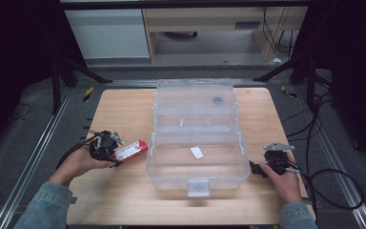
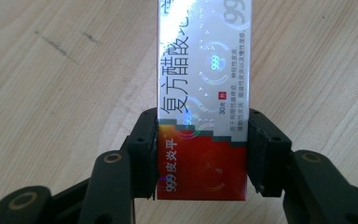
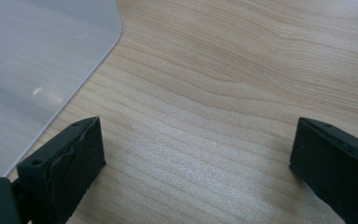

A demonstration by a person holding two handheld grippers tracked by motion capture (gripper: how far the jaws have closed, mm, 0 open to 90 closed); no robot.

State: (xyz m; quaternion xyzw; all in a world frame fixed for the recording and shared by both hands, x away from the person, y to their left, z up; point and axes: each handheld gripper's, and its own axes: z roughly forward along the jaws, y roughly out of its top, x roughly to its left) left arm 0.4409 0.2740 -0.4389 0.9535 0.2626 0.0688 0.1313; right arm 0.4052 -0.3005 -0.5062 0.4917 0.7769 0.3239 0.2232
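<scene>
1. The slim silver-and-red cardboard medicine box [image 2: 203, 100] lies on the wooden table [image 1: 124, 114], left of the clear plastic storage case [image 1: 198, 136]; likely light, crushable and glossy.
2. The left gripper [image 2: 201, 151] pinches its red end across the narrow sides, a sensible hold.
3. The right gripper [image 3: 198, 163] stands spread, holding nothing.

Count: one wooden table [image 1: 124, 114]. One clear plastic box [image 1: 198, 138], lid open. One red-and-silver medicine carton [image 1: 129, 150]. One small white slip [image 1: 197, 152] inside box. Two grippers: left gripper [image 1: 106, 145], right gripper [image 1: 272, 162].
</scene>
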